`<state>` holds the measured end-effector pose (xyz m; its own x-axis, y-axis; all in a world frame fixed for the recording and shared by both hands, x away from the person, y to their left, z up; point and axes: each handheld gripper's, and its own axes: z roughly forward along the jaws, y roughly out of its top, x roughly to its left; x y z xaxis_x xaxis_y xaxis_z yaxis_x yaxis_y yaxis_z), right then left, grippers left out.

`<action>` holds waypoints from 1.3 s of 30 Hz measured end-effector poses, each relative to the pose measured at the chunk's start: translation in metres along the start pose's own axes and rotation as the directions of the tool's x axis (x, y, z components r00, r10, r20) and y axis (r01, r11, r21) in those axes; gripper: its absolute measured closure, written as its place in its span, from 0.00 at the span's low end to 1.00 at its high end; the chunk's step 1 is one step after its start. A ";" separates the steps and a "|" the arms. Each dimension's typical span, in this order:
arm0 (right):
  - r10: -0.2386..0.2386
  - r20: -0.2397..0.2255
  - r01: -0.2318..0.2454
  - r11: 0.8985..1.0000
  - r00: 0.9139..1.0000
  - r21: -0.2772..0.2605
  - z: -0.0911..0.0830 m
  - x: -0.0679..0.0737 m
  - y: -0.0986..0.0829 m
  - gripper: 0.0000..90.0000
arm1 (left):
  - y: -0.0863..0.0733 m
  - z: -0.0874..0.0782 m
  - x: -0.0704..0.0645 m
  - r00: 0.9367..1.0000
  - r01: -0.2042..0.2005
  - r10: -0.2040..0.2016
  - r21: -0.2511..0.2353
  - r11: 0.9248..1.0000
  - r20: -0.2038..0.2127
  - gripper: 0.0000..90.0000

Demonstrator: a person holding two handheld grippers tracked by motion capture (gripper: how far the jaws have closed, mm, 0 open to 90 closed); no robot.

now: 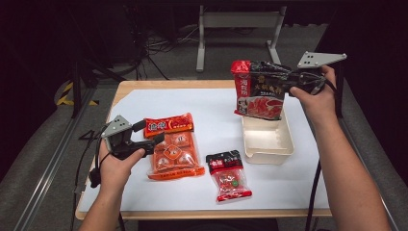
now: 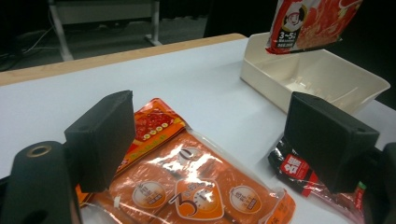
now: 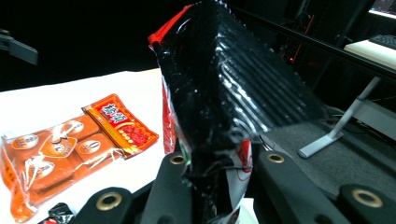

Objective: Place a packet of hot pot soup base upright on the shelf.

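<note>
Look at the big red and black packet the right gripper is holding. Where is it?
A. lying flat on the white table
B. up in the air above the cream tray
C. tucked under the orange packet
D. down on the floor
B: the right gripper pinches the red and black packet by its edge, so it hangs above the cream tray, not resting in it.

We view from high camera above near table edge, facing forward and down, whole white table (image 1: 207,103) in frame. Left gripper view: low over table, close, facing cream bin (image 2: 322,77). Right gripper view: raised, very close on black-red pouch (image 3: 233,93). We see orange packet (image 1: 175,154) in all three views.
</note>
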<state>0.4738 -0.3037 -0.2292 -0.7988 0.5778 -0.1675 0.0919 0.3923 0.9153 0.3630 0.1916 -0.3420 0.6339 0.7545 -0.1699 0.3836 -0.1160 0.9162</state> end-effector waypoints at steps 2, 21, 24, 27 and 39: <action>-0.003 0.004 0.003 1.000 1.000 0.000 0.001 -0.003 0.000 0.91 | -0.001 -0.003 0.001 1.000 0.007 -0.007 -0.002 1.000 -0.011 0.20; -0.053 0.013 0.053 0.998 0.998 0.038 0.016 -0.031 -0.012 0.90 | -0.013 -0.023 0.011 0.996 0.043 -0.043 -0.006 0.999 -0.075 0.20; -0.071 0.008 0.070 0.997 0.997 0.039 0.020 -0.033 -0.014 0.90 | -0.015 -0.024 0.012 0.996 0.044 -0.044 -0.006 0.999 -0.083 0.20; -0.070 0.004 0.070 0.996 0.998 0.047 0.024 -0.037 -0.016 0.90 | -0.016 -0.027 0.013 0.995 0.051 -0.051 -0.006 0.999 -0.091 0.20; -0.069 0.008 0.068 0.995 0.998 0.075 0.034 -0.044 -0.027 0.89 | -0.018 -0.032 0.016 0.993 0.060 -0.061 -0.011 0.998 -0.104 0.20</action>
<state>0.5270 -0.3154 -0.2593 -0.7987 0.5547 -0.2332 0.0813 0.4835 0.8715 0.3445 0.2263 -0.3500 0.5363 0.8232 -0.1865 0.4134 -0.0635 0.9083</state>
